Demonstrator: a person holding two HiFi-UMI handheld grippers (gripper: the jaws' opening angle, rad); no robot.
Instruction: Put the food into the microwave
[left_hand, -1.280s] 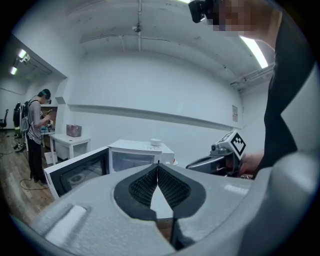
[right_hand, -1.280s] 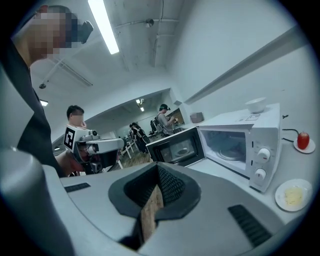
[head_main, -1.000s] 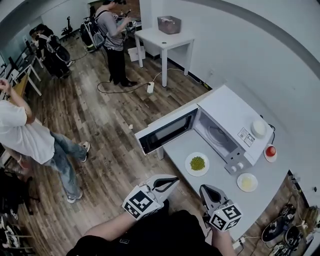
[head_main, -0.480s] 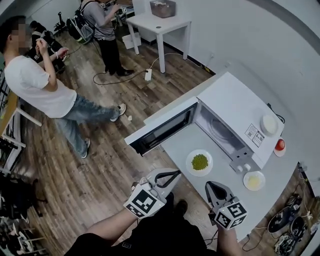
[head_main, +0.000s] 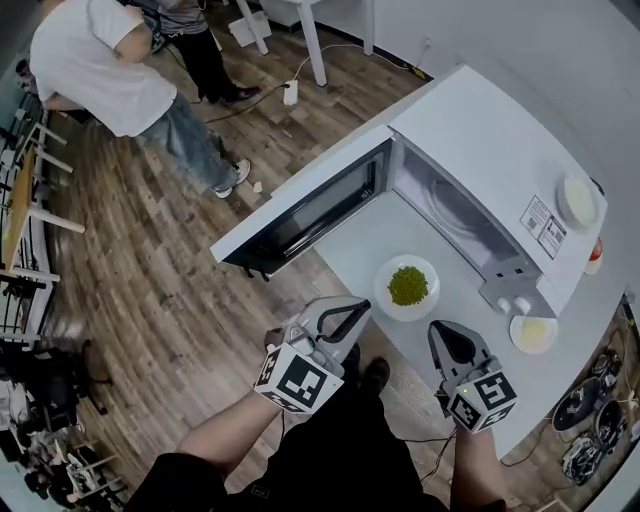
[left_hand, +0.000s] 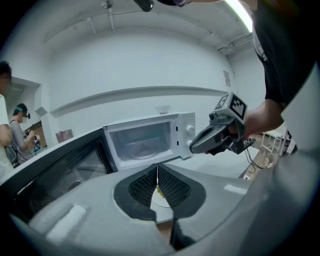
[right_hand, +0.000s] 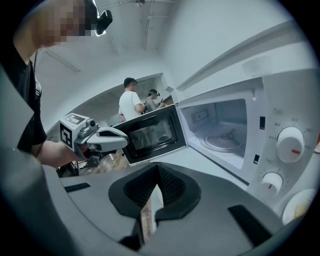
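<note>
A white plate of green food (head_main: 407, 287) lies on the grey table (head_main: 360, 255) in front of the open white microwave (head_main: 500, 170). The microwave door (head_main: 310, 212) hangs wide open to the left, and the cavity with its glass turntable (right_hand: 222, 141) is empty. My left gripper (head_main: 360, 309) is shut and empty, at the table's near edge just left of the plate. Right of the plate, my right gripper (head_main: 441, 330) hovers over the near edge, shut with nothing in it. In the left gripper view a sliver of the plate (left_hand: 160, 196) shows below the closed jaws.
A small plate of yellow food (head_main: 533, 333) sits by the microwave's control panel (head_main: 512, 295). Another white plate (head_main: 578, 200) rests on top of the microwave, and a red object (head_main: 597, 255) lies behind it. A person in a white shirt (head_main: 105, 60) stands on the wooden floor.
Both grippers have sunk and moved forward toward the table edge and the plate. The microwave looms larger in view. The person in white has walked toward the upper left.
</note>
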